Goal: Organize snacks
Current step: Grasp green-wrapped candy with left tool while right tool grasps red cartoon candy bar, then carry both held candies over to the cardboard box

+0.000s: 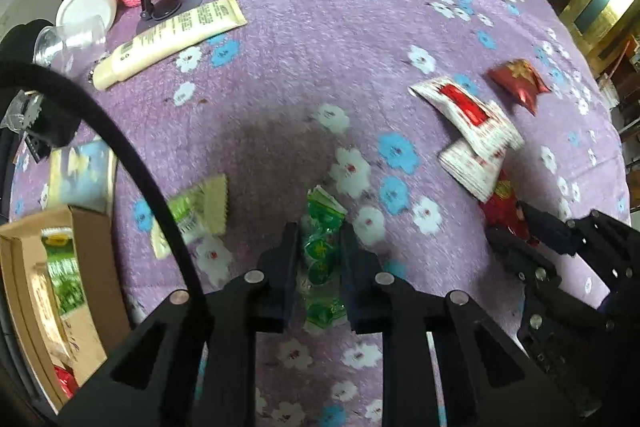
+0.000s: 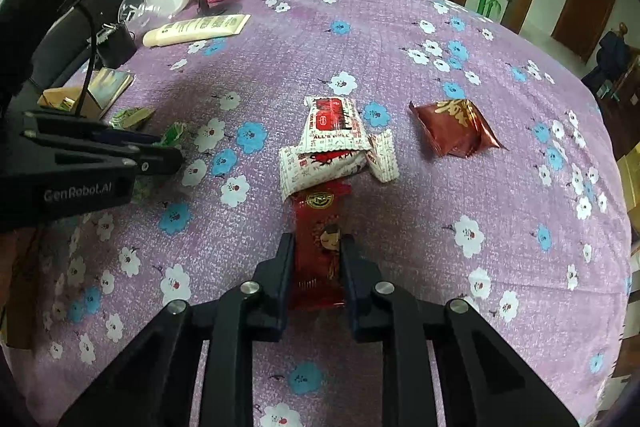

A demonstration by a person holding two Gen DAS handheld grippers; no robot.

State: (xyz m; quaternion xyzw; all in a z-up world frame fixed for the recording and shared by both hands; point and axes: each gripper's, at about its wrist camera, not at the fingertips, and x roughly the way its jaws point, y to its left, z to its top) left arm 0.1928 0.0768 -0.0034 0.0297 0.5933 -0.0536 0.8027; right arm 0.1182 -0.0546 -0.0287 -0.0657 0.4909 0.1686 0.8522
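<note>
The left gripper (image 1: 320, 259) has its jaws pinching a green candy packet (image 1: 321, 251), probably to carry it to the cardboard box (image 1: 90, 267) off to the jaws' left. The right gripper (image 2: 316, 267) pinches a red snack packet (image 2: 318, 251), whose far end tucks under the white packets (image 2: 332, 147) just ahead of the jaws.

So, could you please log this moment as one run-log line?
left gripper: shut on green candy packet | right gripper: shut on red snack packet | cardboard box: left, partly filled
</note>
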